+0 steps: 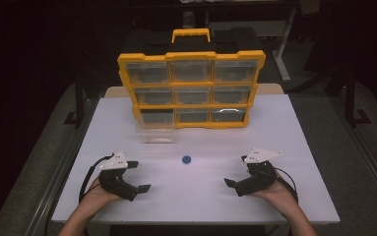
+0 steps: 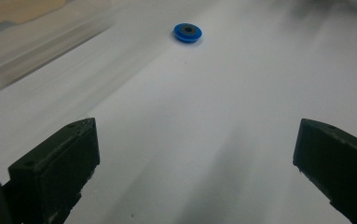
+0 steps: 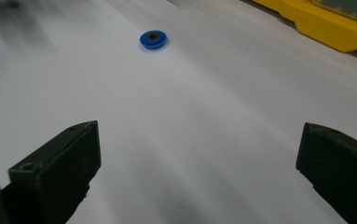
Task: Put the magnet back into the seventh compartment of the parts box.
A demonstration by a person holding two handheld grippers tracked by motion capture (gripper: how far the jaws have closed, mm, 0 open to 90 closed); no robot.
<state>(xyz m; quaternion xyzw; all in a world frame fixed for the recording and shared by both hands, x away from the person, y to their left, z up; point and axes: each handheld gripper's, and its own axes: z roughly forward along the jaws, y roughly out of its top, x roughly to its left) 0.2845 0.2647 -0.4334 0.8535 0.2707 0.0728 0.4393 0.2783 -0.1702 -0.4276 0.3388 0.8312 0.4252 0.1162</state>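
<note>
Blue and small, a round disc (image 1: 186, 159) with a dark centre lies flat on the white table (image 1: 294, 147), about midway between the two grippers and a little farther from the person. The left gripper (image 1: 136, 176) rests near the front left part of the table with its jaws spread wide and nothing between them. The right gripper (image 1: 235, 172) rests at the front right, its jaws also wide apart and empty. Each one points inward, toward the disc, which appears far ahead in both gripper views. At the back of the table stands a yellow organizer (image 1: 191, 88) with nine clear drawers. A clear drawer (image 1: 155, 134) lies on the table just in front of its lower left corner.
</note>
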